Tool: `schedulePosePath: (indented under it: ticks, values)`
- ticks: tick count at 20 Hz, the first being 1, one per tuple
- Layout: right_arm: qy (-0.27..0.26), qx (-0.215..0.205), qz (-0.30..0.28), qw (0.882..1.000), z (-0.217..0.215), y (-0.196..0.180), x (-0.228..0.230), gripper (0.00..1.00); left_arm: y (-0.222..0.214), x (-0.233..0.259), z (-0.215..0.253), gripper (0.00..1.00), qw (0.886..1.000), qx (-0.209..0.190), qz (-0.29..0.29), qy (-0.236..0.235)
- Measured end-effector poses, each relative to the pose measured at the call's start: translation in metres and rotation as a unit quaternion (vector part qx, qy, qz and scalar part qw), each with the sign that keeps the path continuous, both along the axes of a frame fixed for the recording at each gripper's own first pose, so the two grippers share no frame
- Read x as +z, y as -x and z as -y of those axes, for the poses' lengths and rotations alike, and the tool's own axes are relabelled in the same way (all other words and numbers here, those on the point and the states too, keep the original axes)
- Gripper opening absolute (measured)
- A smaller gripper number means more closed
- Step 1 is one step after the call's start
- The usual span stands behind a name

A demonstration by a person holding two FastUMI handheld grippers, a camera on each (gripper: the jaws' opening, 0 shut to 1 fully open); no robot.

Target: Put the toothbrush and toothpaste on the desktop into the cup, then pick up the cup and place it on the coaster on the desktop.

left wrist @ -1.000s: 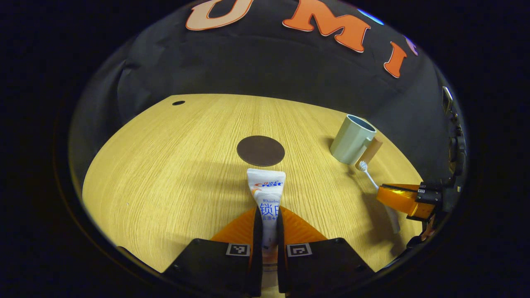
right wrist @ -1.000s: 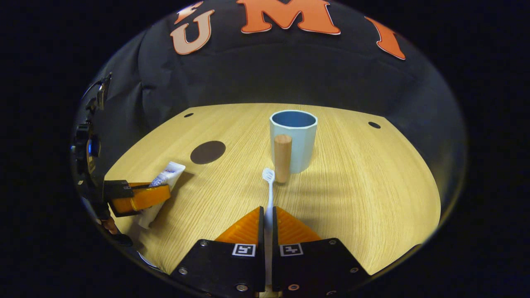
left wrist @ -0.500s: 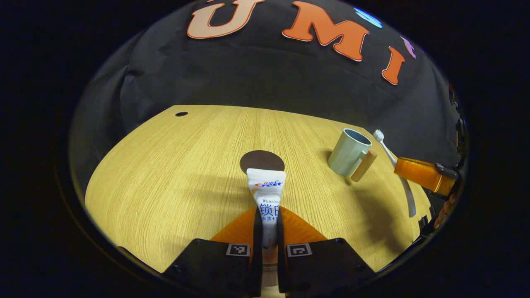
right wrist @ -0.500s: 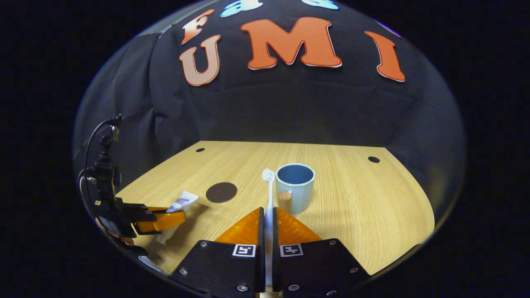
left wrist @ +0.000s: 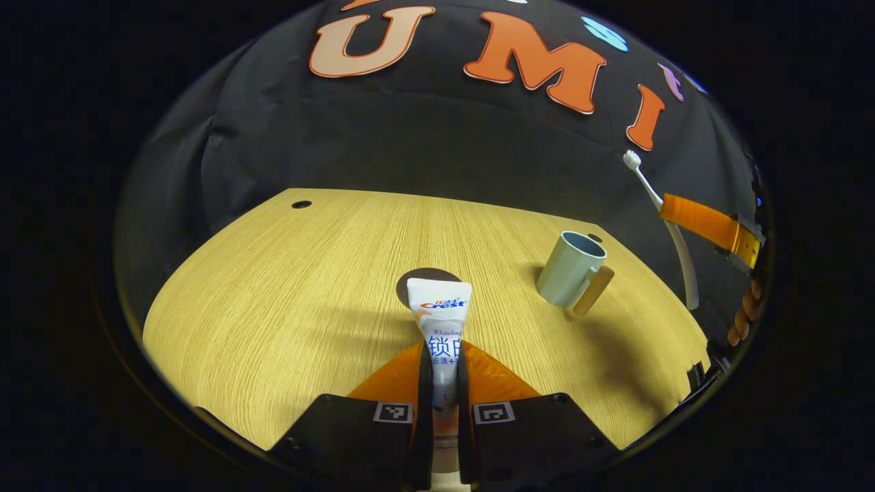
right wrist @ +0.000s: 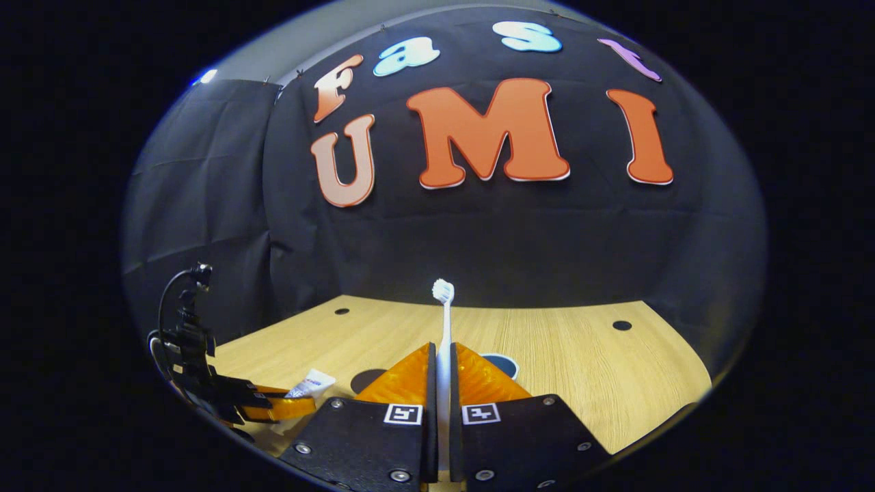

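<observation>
My right gripper has come well up off the desktop with the toothbrush pinched between both fingers, bristles up; a second ago the brush lay flat by the cup's handle, and half a second ago it was only just raised beside the rim. From the left gripper view the toothbrush now hangs high above and to the right of the cup, not yet over the mouth. My left gripper keeps both fingers closed on the toothpaste, its crimped end pointing at the dark coaster; it has risen a little too. I judge both pickups done, and insertion into the cup comes next. The cup stands upright, apart from the coaster.
</observation>
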State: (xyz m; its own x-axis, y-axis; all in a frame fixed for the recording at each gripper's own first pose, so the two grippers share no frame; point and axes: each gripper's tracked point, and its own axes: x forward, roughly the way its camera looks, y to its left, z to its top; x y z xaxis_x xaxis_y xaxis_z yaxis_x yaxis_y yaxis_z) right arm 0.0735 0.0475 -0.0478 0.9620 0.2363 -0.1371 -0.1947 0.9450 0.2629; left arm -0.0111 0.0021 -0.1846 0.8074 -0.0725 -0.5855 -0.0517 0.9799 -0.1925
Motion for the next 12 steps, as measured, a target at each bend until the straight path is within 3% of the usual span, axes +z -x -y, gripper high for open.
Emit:
schedulePosePath:
  ticks: [6,12]
  values:
    - [-0.017,0.003,0.109,0.994,0.004,-0.015,0.046,0.07,-0.001,0.007,-0.002,0.18,1.0,0.004,0.012,-0.003]
    - [-0.064,0.024,0.206,0.976,-0.001,-0.021,0.076,0.07,-0.003,0.014,0.0,0.18,1.0,0.006,0.025,0.007]
